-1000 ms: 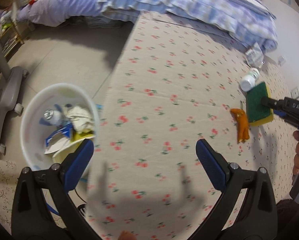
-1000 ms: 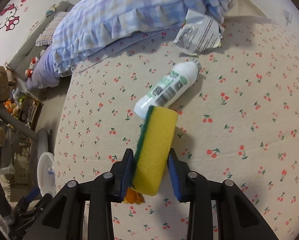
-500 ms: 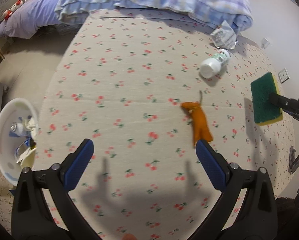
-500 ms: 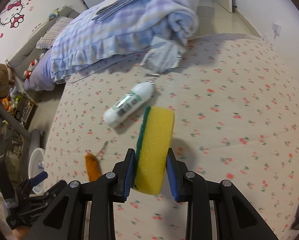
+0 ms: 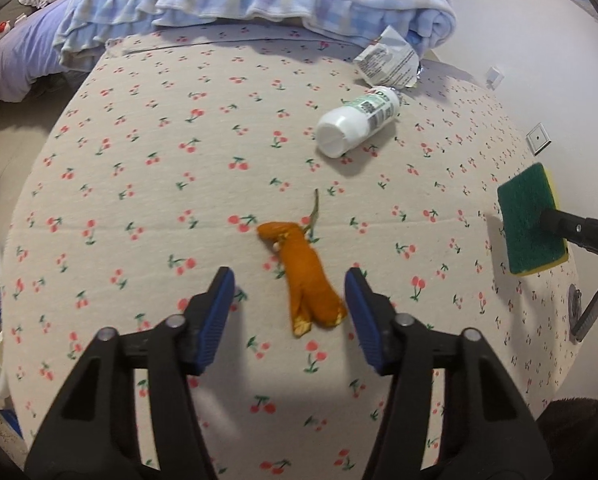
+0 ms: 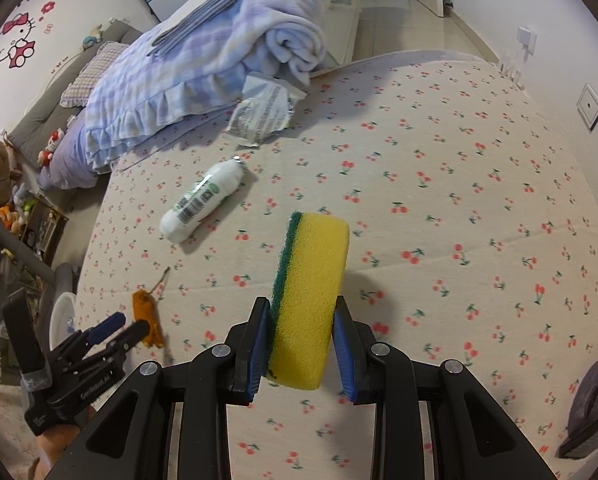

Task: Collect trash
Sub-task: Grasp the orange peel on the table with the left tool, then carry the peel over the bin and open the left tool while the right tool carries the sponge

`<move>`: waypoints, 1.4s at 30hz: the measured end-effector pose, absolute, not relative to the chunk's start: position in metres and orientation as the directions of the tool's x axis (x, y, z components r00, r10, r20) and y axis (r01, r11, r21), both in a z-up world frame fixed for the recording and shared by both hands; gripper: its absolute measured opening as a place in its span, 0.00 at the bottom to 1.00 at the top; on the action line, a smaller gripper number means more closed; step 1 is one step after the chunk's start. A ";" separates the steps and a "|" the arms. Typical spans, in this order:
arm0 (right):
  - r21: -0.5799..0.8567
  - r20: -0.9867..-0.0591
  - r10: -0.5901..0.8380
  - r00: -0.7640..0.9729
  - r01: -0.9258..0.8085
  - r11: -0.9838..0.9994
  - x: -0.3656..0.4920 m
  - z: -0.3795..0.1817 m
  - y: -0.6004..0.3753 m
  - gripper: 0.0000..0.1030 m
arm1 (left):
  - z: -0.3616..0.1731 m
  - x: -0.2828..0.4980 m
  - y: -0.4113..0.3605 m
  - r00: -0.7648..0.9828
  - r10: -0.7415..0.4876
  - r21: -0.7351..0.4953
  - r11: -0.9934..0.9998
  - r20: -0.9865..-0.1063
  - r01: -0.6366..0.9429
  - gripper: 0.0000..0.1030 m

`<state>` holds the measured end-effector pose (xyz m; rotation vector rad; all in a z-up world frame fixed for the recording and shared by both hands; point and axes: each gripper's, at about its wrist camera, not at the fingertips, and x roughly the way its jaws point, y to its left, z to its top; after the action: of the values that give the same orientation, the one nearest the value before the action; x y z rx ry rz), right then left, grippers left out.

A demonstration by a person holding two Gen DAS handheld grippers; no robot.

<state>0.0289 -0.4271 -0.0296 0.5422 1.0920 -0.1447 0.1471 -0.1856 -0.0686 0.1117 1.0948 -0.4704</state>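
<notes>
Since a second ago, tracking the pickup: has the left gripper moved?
Yes. The left gripper went from the white bin across the cherry mat to the orange peel.

Soft, even indoor light — faint shadows, strong fisheye bending, dark vignetted corners.

Black plastic tongs (image 5: 289,312) with ribbed blue pads (image 5: 215,320), silver screws; white lettering on one frame

Both fisheye views ride just behind their own gripper's fingers, filling the lower frame, and tilt steeply down at the cherry-print mat (image 5: 171,128) toward the bed's blue blanket (image 6: 203,76) at the top. They share the mat's middle — the white bottle (image 5: 359,126), orange peel (image 5: 307,276) and crumpled wrapper (image 6: 261,114) — and each catches the other gripper at its edge.
</notes>
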 end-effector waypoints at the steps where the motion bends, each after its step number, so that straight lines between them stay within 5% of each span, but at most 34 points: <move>1: 0.342 -0.875 0.147 0.462 0.374 0.862 0.028 -0.031 -0.429 0.30 | -0.069 0.147 -0.187 0.373 -0.317 -0.144 0.895 -0.872 0.423 0.49; 9: 0.325 -0.886 0.135 0.444 0.385 0.864 0.020 -0.037 -0.438 0.30 | -0.076 0.150 -0.191 0.346 -0.337 -0.173 0.888 -0.876 0.426 0.21; 13: 0.328 -0.883 0.137 0.448 0.381 0.865 0.019 -0.037 -0.437 0.31 | -0.074 0.148 -0.190 0.351 -0.331 -0.167 0.890 -0.876 0.424 0.17; 42: 0.376 -0.844 0.218 0.489 0.250 0.892 0.053 -0.005 -0.357 0.30 | -0.038 0.147 -0.105 0.423 -0.325 -0.192 0.926 -0.846 0.326 0.16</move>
<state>0.0529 -0.3573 -0.0050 0.4920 1.0713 -0.0205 0.1468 -0.1054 -0.0383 0.0014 1.0583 -0.4069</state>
